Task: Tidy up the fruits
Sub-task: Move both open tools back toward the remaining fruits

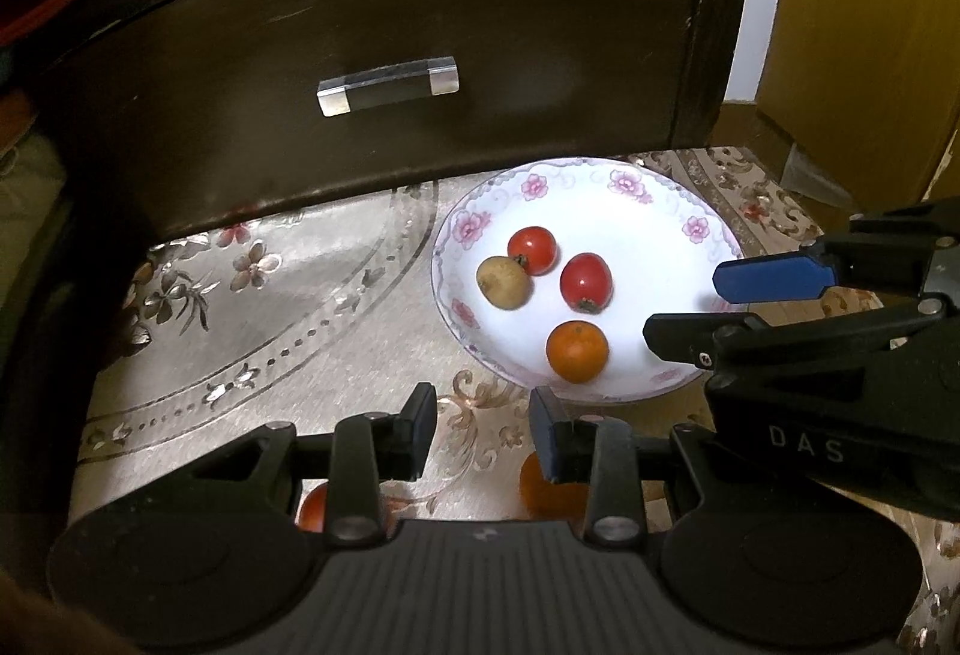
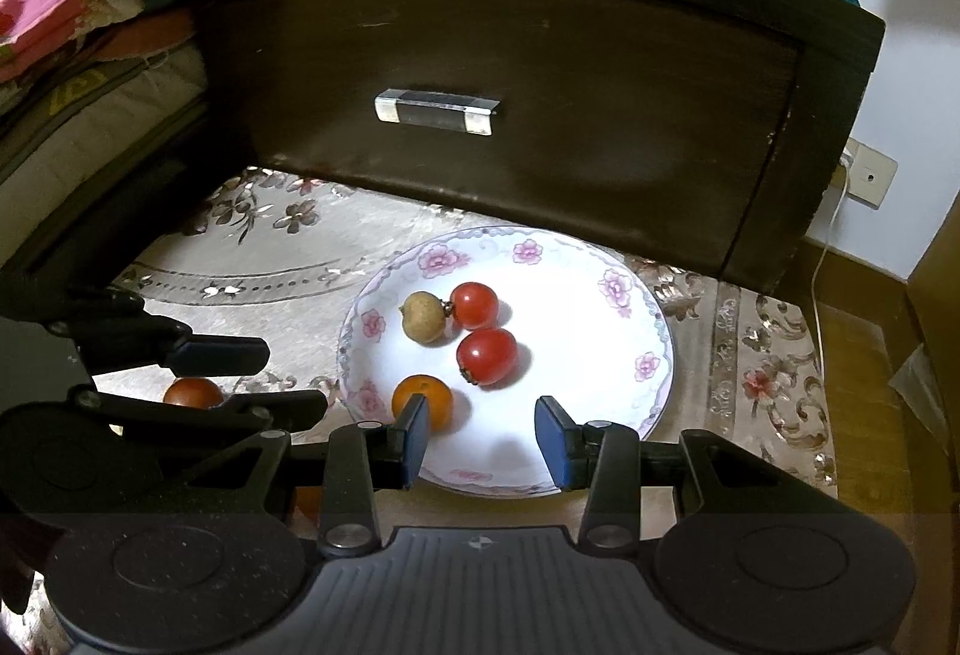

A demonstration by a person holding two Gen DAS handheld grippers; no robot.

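Fruits: two tomatoes [image 1: 531,250], a longan [image 1: 504,283] and an orange [image 1: 577,352] sit in the plate [image 1: 630,223]; another orange [image 1: 549,493] and tomato [image 2: 193,392] lie on the desk [image 1: 270,331].
Left tongs [image 1: 483,430]: narrow gap, holding nothing.
Right tongs [image 2: 483,436]: narrow gap, nothing held, over the plate's near rim.

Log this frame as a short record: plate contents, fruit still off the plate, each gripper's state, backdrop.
plate: two red tomatoes, one tan fruit, one orange fruit
off plate: red fruit and orange one on the patterned cloth
left gripper: jaws apart, empty, over the cloth
right gripper: jaws apart, empty, over the plate's near rim
backdrop: dark drawer front
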